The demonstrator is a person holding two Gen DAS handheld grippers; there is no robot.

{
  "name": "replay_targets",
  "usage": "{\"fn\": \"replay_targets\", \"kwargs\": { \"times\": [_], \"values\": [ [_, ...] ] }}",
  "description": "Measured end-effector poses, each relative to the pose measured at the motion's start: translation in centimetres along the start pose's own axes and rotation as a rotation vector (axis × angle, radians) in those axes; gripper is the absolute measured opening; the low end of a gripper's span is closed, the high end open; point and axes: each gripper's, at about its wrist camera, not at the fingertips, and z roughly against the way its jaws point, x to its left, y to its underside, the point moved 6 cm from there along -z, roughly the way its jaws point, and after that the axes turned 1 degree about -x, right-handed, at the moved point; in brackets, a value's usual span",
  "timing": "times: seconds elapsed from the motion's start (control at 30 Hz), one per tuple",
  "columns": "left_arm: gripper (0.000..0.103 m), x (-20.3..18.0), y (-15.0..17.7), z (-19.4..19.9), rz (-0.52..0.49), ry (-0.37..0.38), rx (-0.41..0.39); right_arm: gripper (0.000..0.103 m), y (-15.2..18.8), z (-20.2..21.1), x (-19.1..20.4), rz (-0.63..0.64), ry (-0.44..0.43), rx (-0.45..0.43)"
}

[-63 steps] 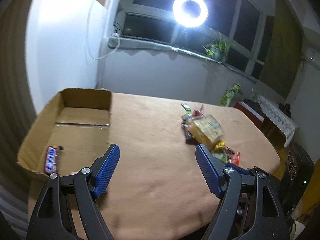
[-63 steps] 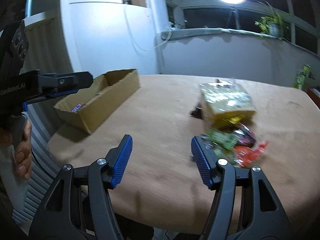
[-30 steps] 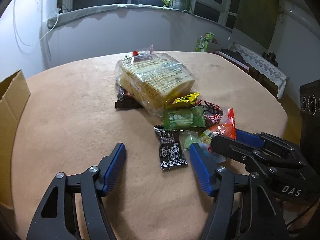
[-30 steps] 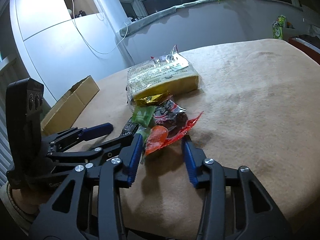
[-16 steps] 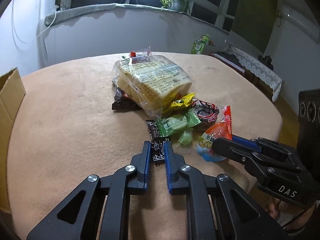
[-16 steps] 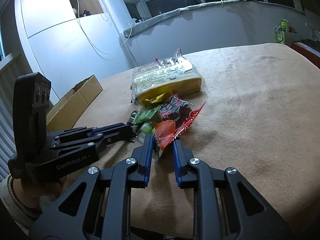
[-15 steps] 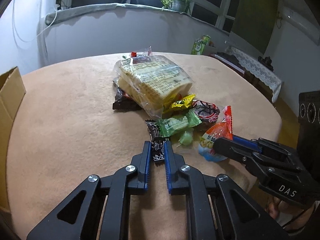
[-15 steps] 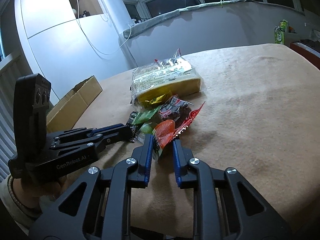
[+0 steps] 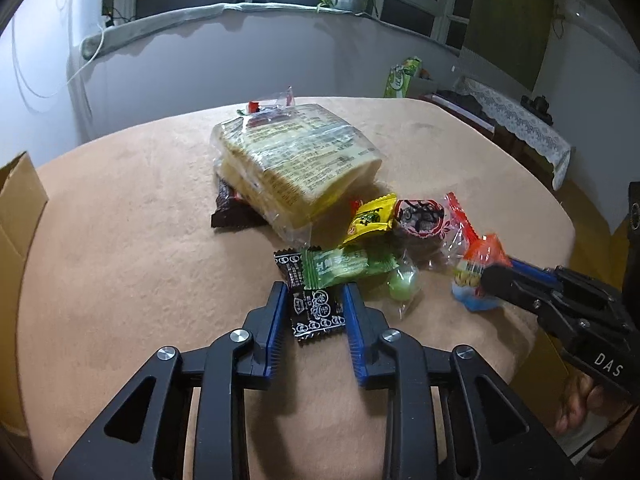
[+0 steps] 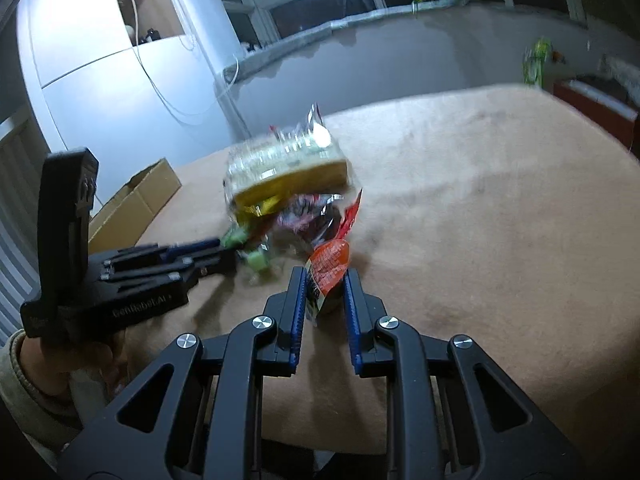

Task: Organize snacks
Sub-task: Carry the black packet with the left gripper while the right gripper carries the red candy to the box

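A pile of snacks lies on the tan table (image 9: 120,280). My left gripper (image 9: 316,300) is shut on a black snack packet (image 9: 314,308) at the pile's near edge. My right gripper (image 10: 324,286) is shut on an orange-red snack packet (image 10: 328,270), also seen in the left wrist view (image 9: 478,264). Behind them lie a green packet (image 9: 344,266), a yellow packet (image 9: 370,218), a dark round candy (image 9: 420,216), a bagged loaf of bread (image 9: 292,164) and a brown bar (image 9: 230,210).
A cardboard box (image 9: 16,216) stands at the table's left edge, also in the right wrist view (image 10: 132,204). A white cabinet and a window ledge with a plant lie beyond the table. The table's right edge (image 9: 560,232) drops off near my right gripper.
Both grippers closed from wide open onto packets about a second ago. Since then the jaws show slightly wider around their packets, and the right wrist view has shifted and blurred.
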Motion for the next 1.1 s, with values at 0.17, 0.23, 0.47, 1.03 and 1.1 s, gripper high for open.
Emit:
{"fn": "replay_targets", "kwargs": {
  "times": [0.17, 0.23, 0.47, 1.03, 1.1],
  "values": [
    [0.021, 0.3, 0.2, 0.3, -0.003, 0.015, 0.005, 0.020, 0.0, -0.1, -0.5, -0.022, -0.016, -0.012],
    [0.021, 0.5, 0.5, 0.7, 0.004, 0.020, 0.005, 0.020, 0.1, 0.0, -0.1, 0.004, -0.006, -0.019],
    [0.021, 2.3, 2.1, 3.1, 0.065, 0.007, -0.013, 0.019, -0.3, 0.8, 0.6, 0.017, -0.015, -0.058],
    [0.021, 5.2, 1.2, 8.1, 0.146, 0.008, -0.137, 0.019, -2.5, 2.5, 2.9, 0.044, -0.021, -0.144],
    [0.021, 5.5, 1.1, 8.7, 0.153, 0.007, -0.150, 0.019, -2.6, 2.5, 3.3, 0.053, -0.024, -0.145]
  ]
}}
